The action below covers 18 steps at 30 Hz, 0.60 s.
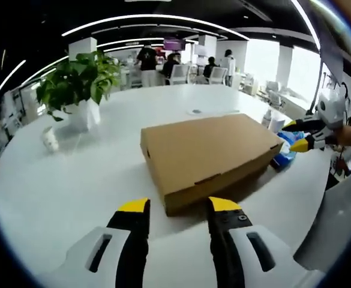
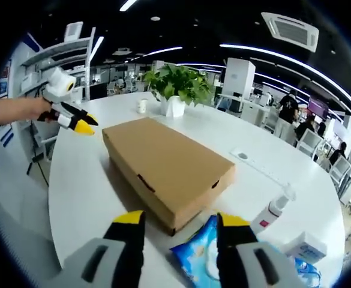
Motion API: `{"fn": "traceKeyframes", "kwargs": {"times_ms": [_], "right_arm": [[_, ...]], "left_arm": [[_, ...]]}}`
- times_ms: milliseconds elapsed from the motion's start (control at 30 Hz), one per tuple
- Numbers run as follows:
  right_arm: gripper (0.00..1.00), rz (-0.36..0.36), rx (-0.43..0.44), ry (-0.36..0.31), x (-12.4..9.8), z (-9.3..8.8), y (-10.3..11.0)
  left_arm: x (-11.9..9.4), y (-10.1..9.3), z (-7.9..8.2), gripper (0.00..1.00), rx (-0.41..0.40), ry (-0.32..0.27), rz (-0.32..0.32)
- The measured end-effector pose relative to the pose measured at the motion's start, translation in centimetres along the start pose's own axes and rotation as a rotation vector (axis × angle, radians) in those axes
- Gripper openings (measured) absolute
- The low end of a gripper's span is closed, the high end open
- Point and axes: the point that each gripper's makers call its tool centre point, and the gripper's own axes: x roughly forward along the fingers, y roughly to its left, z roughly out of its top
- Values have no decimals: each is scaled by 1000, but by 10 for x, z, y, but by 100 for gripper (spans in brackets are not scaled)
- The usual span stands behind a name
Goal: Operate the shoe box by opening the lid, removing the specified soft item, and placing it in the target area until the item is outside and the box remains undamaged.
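A closed brown cardboard shoe box [image 1: 205,153] lies flat on the white round table [image 1: 73,186], lid down. My left gripper [image 1: 178,207] is open just short of the box's near end, with nothing between its jaws. In the right gripper view the same box [image 2: 166,168] runs away from my right gripper [image 2: 181,219], which is open at the box's other end. A blue soft packet [image 2: 202,252] lies on the table between and below the right jaws, untouched as far as I can see. The right gripper [image 1: 304,135] also shows past the box, over the blue packet [image 1: 286,150].
A leafy plant in a white pot [image 1: 79,84] and a small white cup [image 1: 49,138] stand at the table's far left. A pump bottle [image 2: 271,210] and a small white carton [image 2: 304,246] sit near the blue packet. People and chairs [image 1: 178,72] are beyond the table.
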Motion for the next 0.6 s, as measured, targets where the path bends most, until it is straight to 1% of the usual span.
{"fn": "traceKeyframes", "kwargs": {"times_ms": [133, 233, 267, 333, 400, 533, 600], "right_arm": [[50, -6, -7, -2, -15, -2, -2], [54, -22, 16, -9, -34, -2, -8], [55, -26, 17, -8, -36, -3, -9], [56, -72, 8, 13, -48, -9, -18], [61, -87, 14, 0, -60, -12, -24], [67, -125, 35, 4, -79, -21, -34], [67, -193, 36, 29, -91, -29, -45]], "left_arm": [[-10, -9, 5, 44, -2, -16, -9], [-18, -19, 6, 47, -9, -37, -17], [-19, -22, 5, 49, -10, -39, -21], [-23, -28, 3, 51, -2, -44, -19], [-27, -35, 2, 52, 11, -48, -24], [-35, -46, -1, 56, 14, -51, -38], [-40, -51, -2, 59, 6, -55, -44]]}}
